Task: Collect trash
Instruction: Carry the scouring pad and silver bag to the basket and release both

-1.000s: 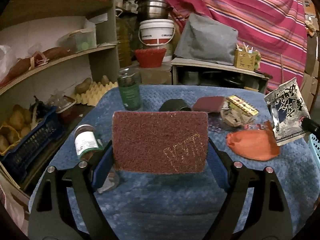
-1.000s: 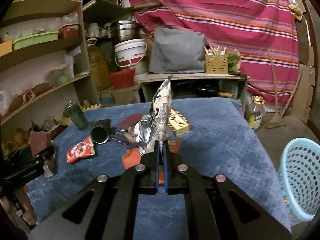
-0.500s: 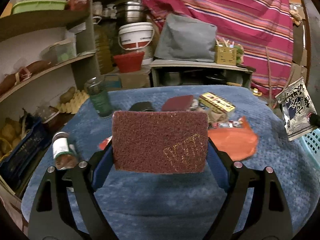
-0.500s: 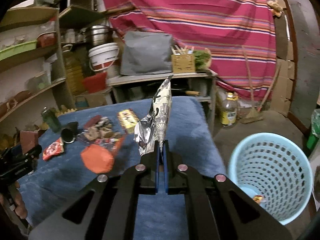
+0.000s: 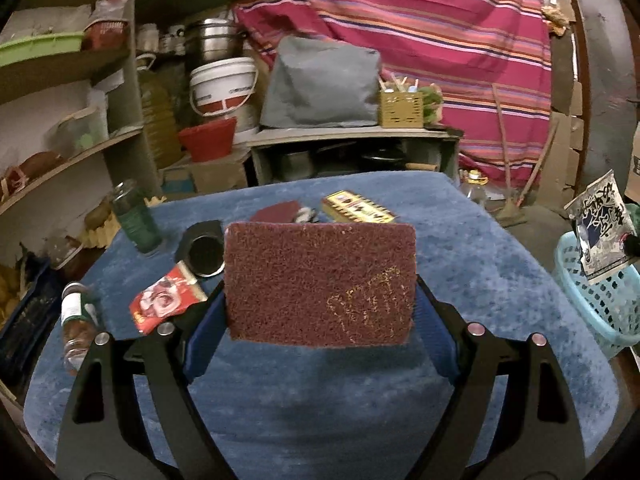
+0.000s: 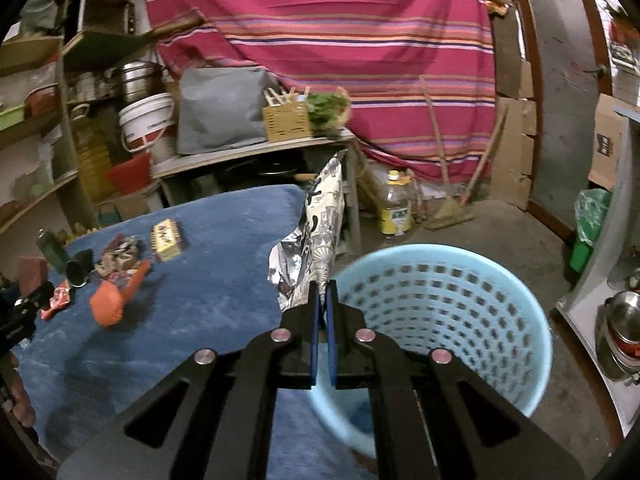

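Over basket (image 6: pixel 440 300), upright wrapper (image 6: pixel 320 240) in right tool (image 6: pixel 322 312)

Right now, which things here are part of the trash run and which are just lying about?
Job: foil wrapper in the right gripper; scouring pad in the left gripper; blue basket; red wrapper; yellow box.

Lying about: white bucket; grey bag; oil bottle.
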